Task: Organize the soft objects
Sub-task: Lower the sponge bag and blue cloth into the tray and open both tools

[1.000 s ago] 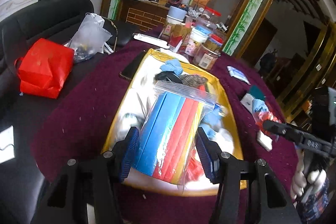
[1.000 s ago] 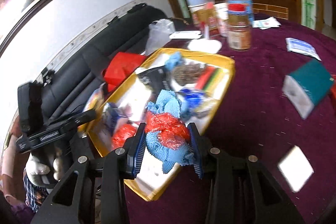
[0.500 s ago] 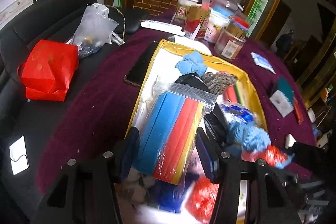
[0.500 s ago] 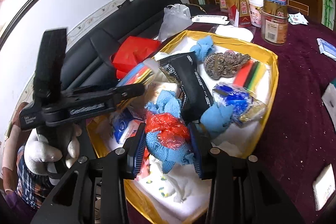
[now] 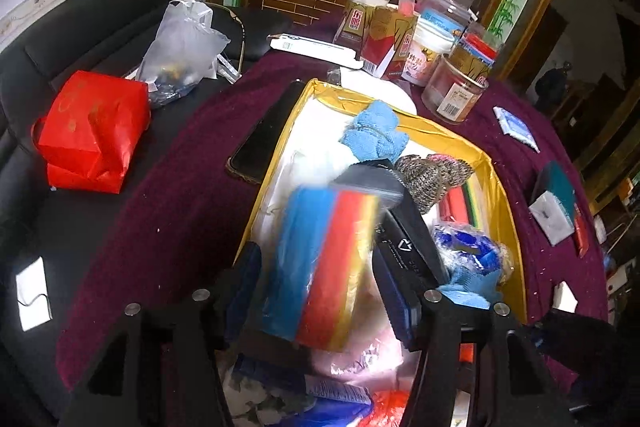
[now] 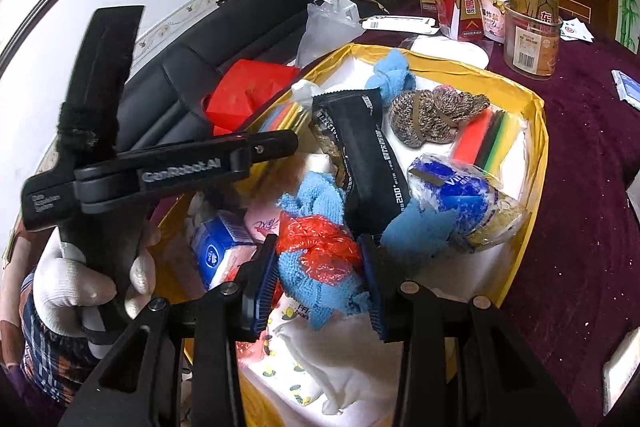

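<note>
A yellow tray (image 5: 505, 195) (image 6: 538, 131) on the maroon table holds several soft items. My left gripper (image 5: 320, 279) has its jaws spread beside a clear bag of blue, red and yellow sponge sheets (image 5: 320, 259), which is blurred and low over the tray's near left part. My right gripper (image 6: 320, 279) is shut on a blue cloth with red plastic wrap (image 6: 320, 267), held over the tray's near end. In the tray lie a black packet (image 6: 360, 155), knitted scrubbers (image 6: 432, 115), a blue cloth (image 5: 374, 135) and a blue-and-white wrapped pack (image 6: 460, 195).
Jars and cartons (image 5: 416, 39) stand beyond the tray's far end. A phone (image 5: 268, 135) lies along its left side. A red bag (image 5: 92, 131) and a plastic bag (image 5: 180, 51) sit on the black sofa. A teal-and-white box (image 5: 554, 199) lies on the table at right.
The left gripper's jaws have spread and the sponge bag has slipped down, blurred, toward the tray. The right gripper has carried its blue cloth further over the tray.
</note>
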